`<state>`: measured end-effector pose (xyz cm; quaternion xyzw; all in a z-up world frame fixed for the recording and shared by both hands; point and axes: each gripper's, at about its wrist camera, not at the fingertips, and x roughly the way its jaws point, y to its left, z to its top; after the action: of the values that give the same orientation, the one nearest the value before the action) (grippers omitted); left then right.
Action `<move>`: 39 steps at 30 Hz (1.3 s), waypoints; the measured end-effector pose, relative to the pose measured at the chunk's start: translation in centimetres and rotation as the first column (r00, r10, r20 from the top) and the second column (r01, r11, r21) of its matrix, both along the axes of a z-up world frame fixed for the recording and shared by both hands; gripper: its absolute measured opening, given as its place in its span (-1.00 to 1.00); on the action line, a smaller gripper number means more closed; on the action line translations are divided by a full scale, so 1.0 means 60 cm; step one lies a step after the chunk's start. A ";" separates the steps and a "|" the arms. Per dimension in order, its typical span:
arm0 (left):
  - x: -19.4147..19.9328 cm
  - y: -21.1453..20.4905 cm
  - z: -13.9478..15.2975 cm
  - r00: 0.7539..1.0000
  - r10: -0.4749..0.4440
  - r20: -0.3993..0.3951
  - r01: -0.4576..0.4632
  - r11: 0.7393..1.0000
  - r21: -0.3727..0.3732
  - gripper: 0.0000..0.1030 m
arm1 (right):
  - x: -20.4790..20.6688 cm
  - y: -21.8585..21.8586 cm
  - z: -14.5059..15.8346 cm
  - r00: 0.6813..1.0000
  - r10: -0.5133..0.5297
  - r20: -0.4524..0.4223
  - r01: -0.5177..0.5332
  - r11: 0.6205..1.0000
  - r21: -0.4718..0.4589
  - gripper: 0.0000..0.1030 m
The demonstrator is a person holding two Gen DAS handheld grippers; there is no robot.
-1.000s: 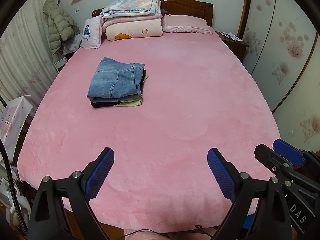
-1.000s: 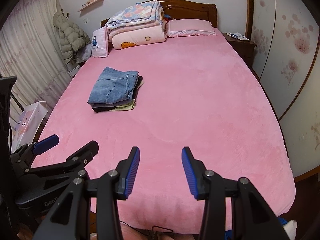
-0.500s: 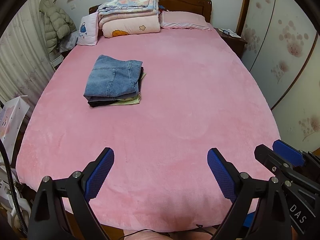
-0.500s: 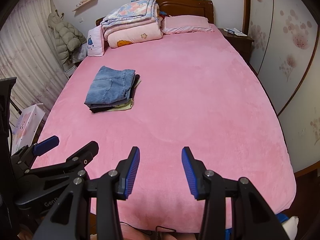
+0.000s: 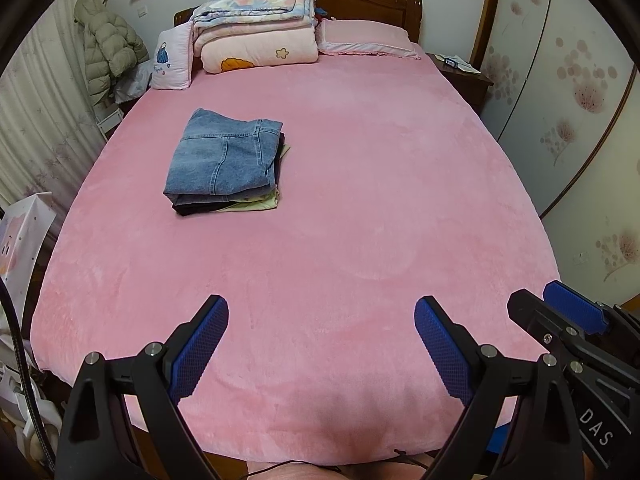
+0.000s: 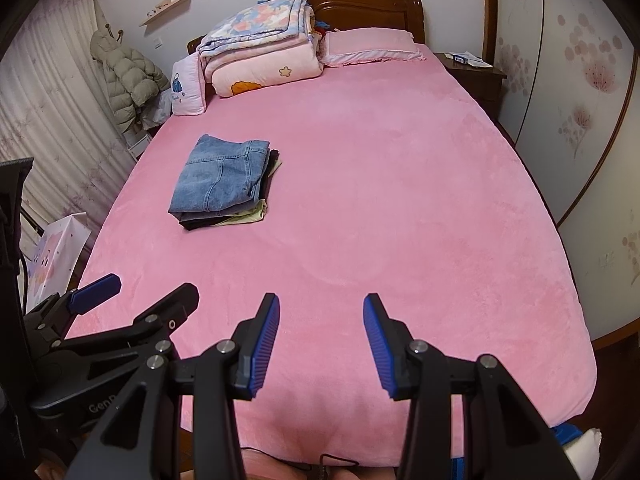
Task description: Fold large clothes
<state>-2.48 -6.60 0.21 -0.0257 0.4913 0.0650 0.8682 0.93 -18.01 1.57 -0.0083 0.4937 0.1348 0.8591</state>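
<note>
A stack of folded clothes, blue jeans (image 5: pixel 224 160) on top with dark and pale yellow pieces under them, lies on the left half of the pink bed (image 5: pixel 360 184). It also shows in the right wrist view (image 6: pixel 222 182). My left gripper (image 5: pixel 322 326) is open and empty above the bed's foot edge, far from the stack. My right gripper (image 6: pixel 320 320) is open and empty beside it, also above the foot edge. The right gripper shows at the lower right of the left wrist view (image 5: pixel 560 320).
Folded quilts (image 5: pixel 256 36), a small cushion (image 5: pixel 172 60) and a pink pillow (image 5: pixel 368 38) lie at the headboard. A padded jacket (image 5: pixel 110 56) hangs at the left by the curtain. A nightstand (image 5: pixel 460 72) stands at the right. A paper bag (image 5: pixel 20 236) stands left of the bed.
Both grippers have tilted and shifted slightly over the bed's foot; the view of the bed has changed a little. Both stay open and empty. The stack has not moved.
</note>
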 end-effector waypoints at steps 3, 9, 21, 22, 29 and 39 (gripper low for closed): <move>0.006 0.002 0.000 1.000 -0.003 -0.004 0.003 1.000 -0.002 0.82 | 0.001 0.000 0.000 1.000 0.000 -0.001 0.000 1.000 -0.001 -0.15; 0.014 0.011 -0.002 1.000 -0.004 -0.011 0.004 1.000 -0.013 0.82 | 0.003 -0.002 -0.001 1.000 0.001 -0.001 -0.001 1.000 -0.001 -0.15; 0.022 0.018 -0.004 1.000 -0.010 -0.017 0.010 1.000 -0.026 0.81 | 0.006 -0.003 0.001 1.000 0.001 -0.005 -0.001 1.000 -0.001 -0.15; 0.024 0.017 -0.003 1.000 -0.012 -0.017 0.011 1.000 -0.026 0.81 | 0.006 -0.004 0.002 1.000 0.001 -0.004 -0.001 1.000 -0.002 -0.15; 0.029 0.015 -0.004 1.000 -0.014 -0.018 0.014 1.000 -0.028 0.80 | 0.008 -0.006 0.003 1.000 0.003 -0.005 -0.003 1.000 -0.002 -0.15; 0.030 0.014 -0.005 1.000 -0.015 -0.018 0.014 1.000 -0.027 0.79 | 0.011 -0.008 0.001 1.000 0.002 -0.005 -0.002 1.000 -0.008 -0.15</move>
<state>-0.70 -5.76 -0.07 -0.0331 0.5004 0.0524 0.8636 1.61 -18.52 1.62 -0.0119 0.4965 0.1334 0.8576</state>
